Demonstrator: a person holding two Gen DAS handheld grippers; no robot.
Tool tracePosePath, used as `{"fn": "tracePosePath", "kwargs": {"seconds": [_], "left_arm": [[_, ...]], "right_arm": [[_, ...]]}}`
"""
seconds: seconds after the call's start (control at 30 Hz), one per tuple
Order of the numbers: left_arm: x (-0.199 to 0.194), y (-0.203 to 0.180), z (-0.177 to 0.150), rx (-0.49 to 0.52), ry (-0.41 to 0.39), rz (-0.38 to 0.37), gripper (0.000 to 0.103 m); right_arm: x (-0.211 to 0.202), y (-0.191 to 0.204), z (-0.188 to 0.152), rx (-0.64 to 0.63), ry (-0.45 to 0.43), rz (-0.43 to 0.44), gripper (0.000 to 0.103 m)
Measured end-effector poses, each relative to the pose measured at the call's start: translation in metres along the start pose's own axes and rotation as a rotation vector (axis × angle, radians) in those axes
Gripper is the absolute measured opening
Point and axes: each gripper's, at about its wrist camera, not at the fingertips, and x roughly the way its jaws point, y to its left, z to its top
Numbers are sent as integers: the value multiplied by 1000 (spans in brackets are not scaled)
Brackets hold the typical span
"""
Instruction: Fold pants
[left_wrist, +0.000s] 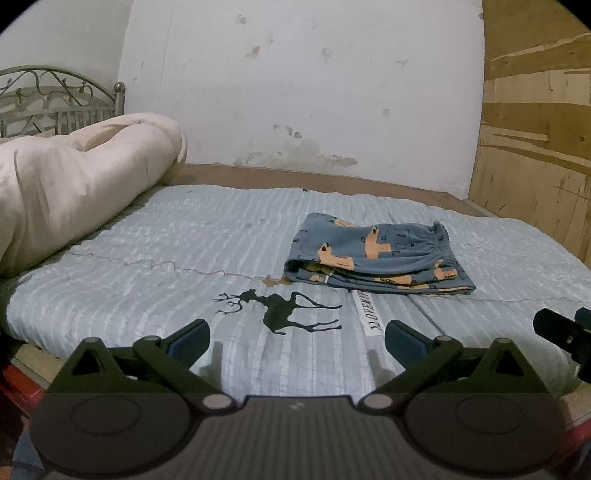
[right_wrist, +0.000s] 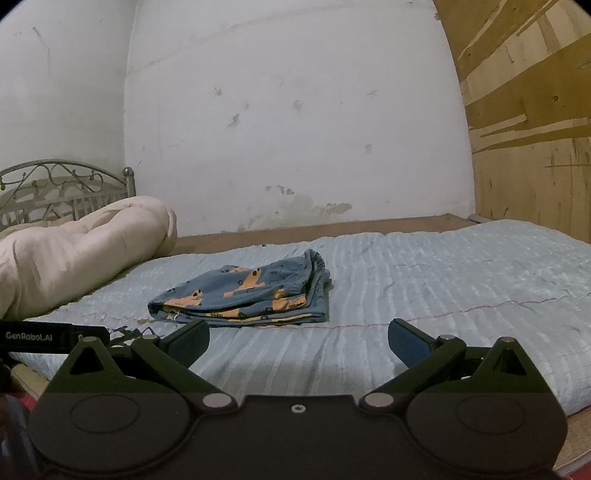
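Note:
The blue pants (left_wrist: 376, 256) with orange animal prints lie folded in a compact stack on the light blue bedspread (left_wrist: 184, 240), waistband to the right. They also show in the right wrist view (right_wrist: 247, 295), left of centre. My left gripper (left_wrist: 297, 338) is open and empty, held back from the pants over the near part of the bed. My right gripper (right_wrist: 298, 338) is open and empty, also short of the pants. Part of the right gripper (left_wrist: 565, 332) shows at the right edge of the left wrist view.
A rolled cream duvet (left_wrist: 74, 184) lies at the left by a metal headboard (left_wrist: 55, 99). A white wall (left_wrist: 295, 92) stands behind the bed and a wooden panel (left_wrist: 535, 147) at the right. A black deer print (left_wrist: 280, 310) marks the bedspread.

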Motion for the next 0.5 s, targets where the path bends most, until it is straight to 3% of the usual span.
{"fn": "tracePosePath", "kwargs": {"seconds": [0.5], "left_arm": [[0,0,0,-3,-1,-2,102]], "right_arm": [[1,1,0,-2,1,1,102]]}}
